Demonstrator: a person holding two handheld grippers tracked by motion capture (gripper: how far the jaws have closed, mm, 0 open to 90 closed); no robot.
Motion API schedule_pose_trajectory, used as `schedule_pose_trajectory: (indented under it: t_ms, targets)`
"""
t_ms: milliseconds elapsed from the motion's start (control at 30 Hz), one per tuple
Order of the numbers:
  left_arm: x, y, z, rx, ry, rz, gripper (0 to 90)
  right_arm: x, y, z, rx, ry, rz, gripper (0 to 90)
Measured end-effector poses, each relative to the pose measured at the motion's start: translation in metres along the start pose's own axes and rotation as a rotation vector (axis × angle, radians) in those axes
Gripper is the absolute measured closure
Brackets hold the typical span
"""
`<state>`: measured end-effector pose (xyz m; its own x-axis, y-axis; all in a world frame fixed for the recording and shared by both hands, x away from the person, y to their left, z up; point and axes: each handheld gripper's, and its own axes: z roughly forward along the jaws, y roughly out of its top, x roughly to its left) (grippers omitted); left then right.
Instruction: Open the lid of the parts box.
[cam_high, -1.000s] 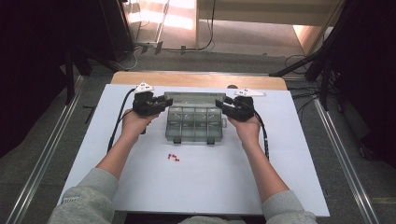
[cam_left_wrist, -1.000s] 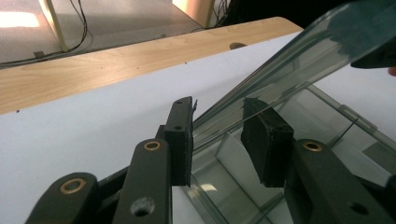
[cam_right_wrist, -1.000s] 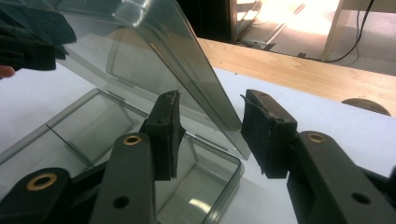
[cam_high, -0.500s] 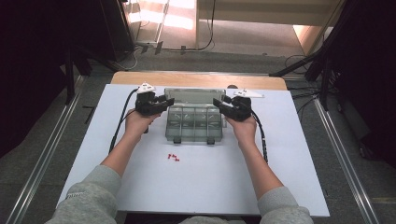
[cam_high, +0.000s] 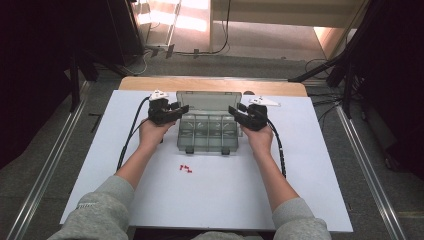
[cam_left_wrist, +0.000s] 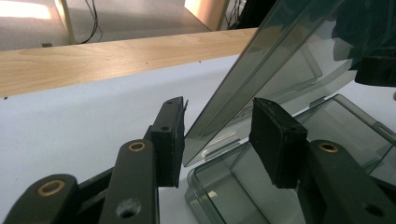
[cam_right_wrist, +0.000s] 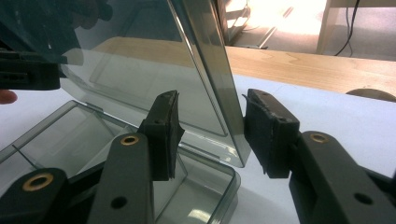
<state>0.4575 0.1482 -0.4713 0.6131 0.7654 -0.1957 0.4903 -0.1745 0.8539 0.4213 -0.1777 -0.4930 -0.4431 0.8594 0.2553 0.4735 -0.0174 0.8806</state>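
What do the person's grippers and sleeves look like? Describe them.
Both the left gripper and the right gripper are black, two-jawed tools with flat, block-like pads and brass-coloured pivot rivets. Each carries a pale three-cornered plate on top and trails a black cable. The person wears grey sleeves, pushed up the forearms.

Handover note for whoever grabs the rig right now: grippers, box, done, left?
Left gripper: jaws open, just been opening, lid edge between them, not pressed.
Right gripper: jaws open, just closing slightly, astride the lid's other edge.
Compartment box: mid-table, lid raised and tilted back.
Small red parts: on the white table, in front of the box.
Done: lid opened.
Left: probably loading the red parts.
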Motion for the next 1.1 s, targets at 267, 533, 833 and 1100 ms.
schedule_pose_trajectory:
  t_ms: [267, 533, 833, 1100]
  targets:
    - [0.001, -0.002, 0.004, -0.011, 0.008, -0.018, 55.5, -0.002, -0.002, 0.004, -0.012, -0.012, 0.009, 58.4]
    - [0.002, -0.003, 0.007, -0.007, 0.021, -0.053, 57.0, -0.001, -0.005, 0.009, -0.019, -0.029, 0.019, 59.1]
    - [0.004, -0.005, 0.012, -0.014, 0.019, -0.087, 56.9, -0.003, -0.007, 0.012, -0.017, -0.035, 0.046, 61.2]
    - [0.005, -0.008, 0.017, -0.007, 0.024, -0.093, 57.1, -0.005, -0.007, 0.016, 0.000, -0.036, 0.054, 60.9]
